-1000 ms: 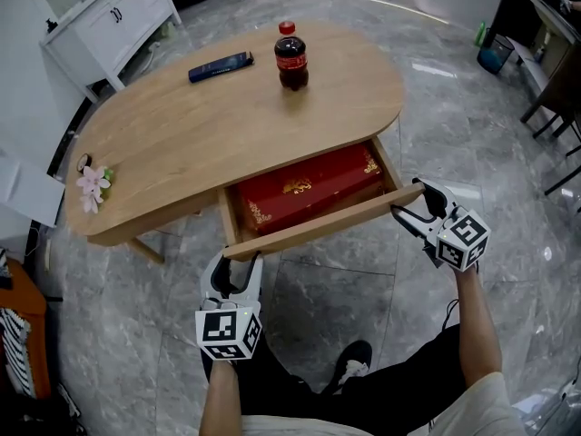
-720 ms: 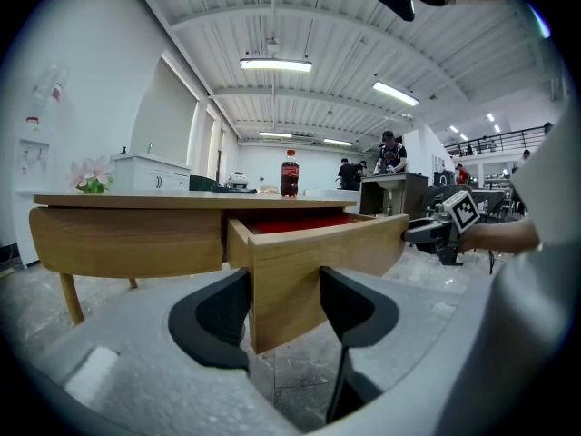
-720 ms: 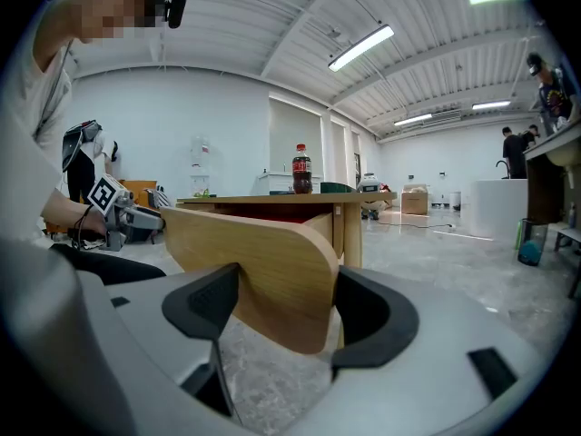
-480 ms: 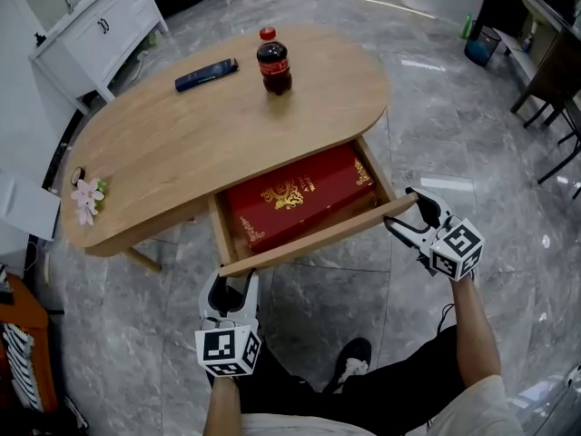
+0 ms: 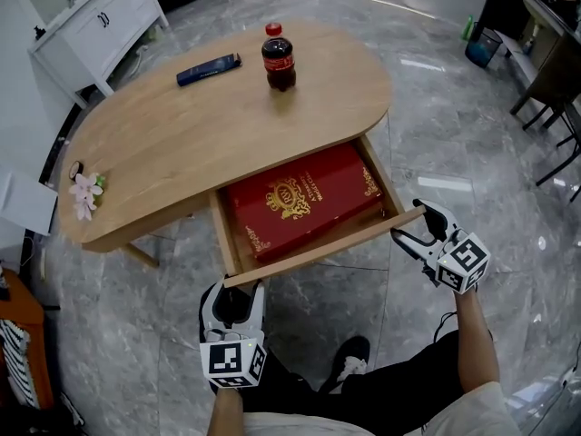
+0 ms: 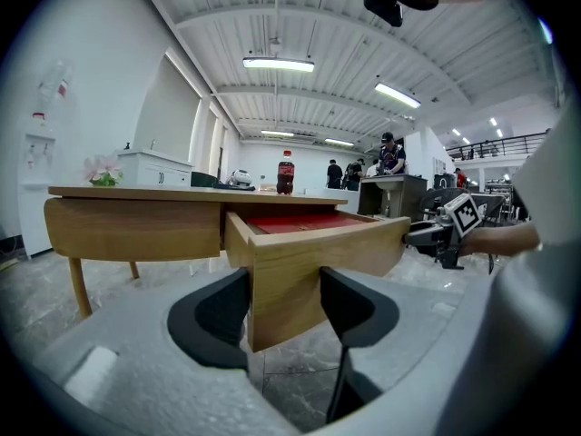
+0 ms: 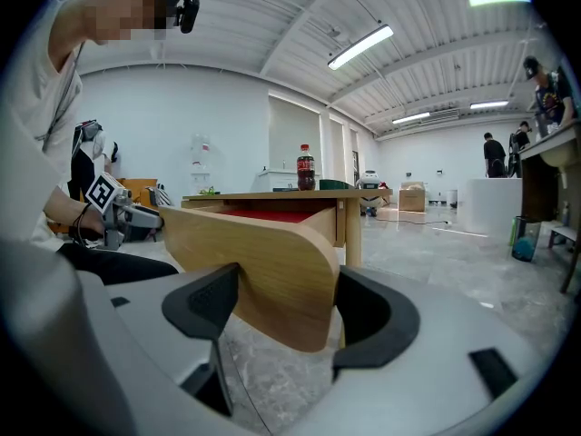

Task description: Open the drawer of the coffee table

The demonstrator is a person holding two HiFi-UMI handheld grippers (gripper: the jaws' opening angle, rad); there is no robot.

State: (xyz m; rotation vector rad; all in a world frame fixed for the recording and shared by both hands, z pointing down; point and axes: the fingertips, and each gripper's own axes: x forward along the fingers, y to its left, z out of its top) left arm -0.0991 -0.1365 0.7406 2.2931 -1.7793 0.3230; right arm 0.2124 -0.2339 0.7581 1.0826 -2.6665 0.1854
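Cola bottle [image 5: 279, 57]; pink flower [image 5: 85, 195]

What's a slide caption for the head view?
Left tool and right tool grip the coffee table's open drawer front; red box inside.

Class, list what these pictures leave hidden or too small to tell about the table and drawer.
Box in the drawer: rear end hidden under the tabletop, head view.
Dark flat item near the bottle: too small to identify, head view.
Bottle label: too small to read, all views.
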